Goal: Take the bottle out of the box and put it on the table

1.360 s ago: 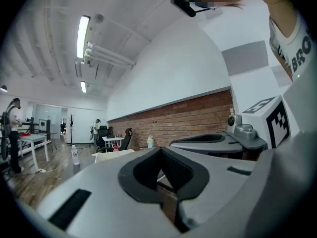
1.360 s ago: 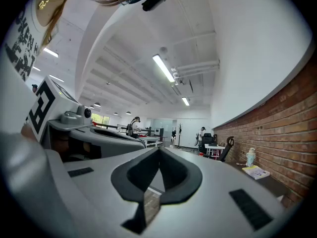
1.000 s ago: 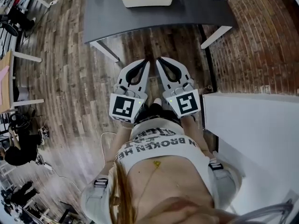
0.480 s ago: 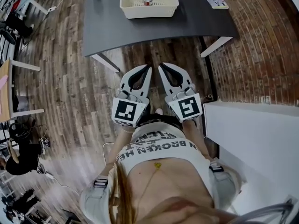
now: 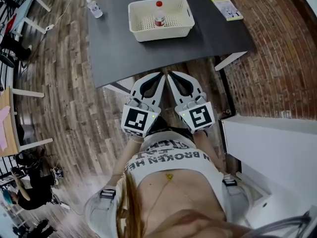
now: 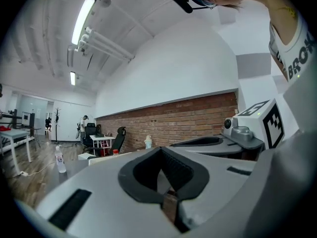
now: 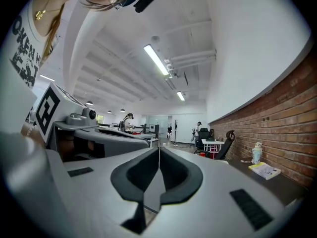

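The left gripper (image 5: 158,77) and right gripper (image 5: 171,76), both closed and empty, sit side by side at the table's (image 5: 124,48) near edge, while the bottle (image 5: 159,18) stands in the box (image 5: 161,33) farther on.

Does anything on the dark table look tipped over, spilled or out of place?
Nothing stands out. The red-capped bottle stands upright in the cream plastic basket, the clear bottle stands upright near the dark grey table's left corner, and the yellow booklet lies flat at the right.
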`<state>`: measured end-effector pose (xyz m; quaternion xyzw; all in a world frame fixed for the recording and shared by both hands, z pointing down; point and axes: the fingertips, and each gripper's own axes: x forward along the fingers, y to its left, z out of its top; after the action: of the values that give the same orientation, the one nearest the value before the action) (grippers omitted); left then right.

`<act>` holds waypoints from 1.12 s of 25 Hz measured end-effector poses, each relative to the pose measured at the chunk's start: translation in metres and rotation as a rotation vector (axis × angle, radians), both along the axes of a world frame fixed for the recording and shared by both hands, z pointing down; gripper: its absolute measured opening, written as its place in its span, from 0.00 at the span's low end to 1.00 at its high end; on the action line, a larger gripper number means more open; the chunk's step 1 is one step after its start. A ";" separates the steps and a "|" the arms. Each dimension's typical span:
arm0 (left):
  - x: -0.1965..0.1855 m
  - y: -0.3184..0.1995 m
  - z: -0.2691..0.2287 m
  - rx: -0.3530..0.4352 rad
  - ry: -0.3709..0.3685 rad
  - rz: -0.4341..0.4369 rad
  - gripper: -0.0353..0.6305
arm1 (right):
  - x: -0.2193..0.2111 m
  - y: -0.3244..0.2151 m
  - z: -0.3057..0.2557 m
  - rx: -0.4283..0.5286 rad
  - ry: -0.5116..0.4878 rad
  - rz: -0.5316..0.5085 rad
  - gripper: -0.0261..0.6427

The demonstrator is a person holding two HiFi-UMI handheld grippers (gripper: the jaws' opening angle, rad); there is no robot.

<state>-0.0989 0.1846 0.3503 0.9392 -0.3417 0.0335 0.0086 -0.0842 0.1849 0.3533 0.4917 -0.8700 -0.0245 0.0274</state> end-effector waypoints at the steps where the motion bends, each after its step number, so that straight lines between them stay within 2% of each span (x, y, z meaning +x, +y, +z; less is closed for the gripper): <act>1: -0.003 -0.007 0.001 -0.003 -0.002 0.010 0.06 | -0.002 -0.008 0.002 -0.007 -0.005 0.008 0.06; 7: -0.023 -0.041 0.006 -0.013 0.015 0.028 0.06 | -0.020 -0.043 0.009 -0.018 0.004 0.027 0.06; 17: -0.049 -0.091 0.017 -0.065 0.045 -0.042 0.06 | -0.039 -0.093 0.020 -0.051 0.027 -0.024 0.06; 23: -0.037 -0.140 0.023 -0.066 0.027 -0.079 0.06 | -0.028 -0.140 0.024 -0.047 0.018 -0.069 0.06; 28: -0.006 -0.190 0.021 -0.076 0.023 -0.081 0.06 | 0.001 -0.188 0.022 -0.064 0.005 -0.087 0.06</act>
<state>-0.1051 -0.0052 0.3718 0.9239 -0.3777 0.0354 0.0495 -0.0832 -0.0036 0.3751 0.4522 -0.8908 0.0008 0.0443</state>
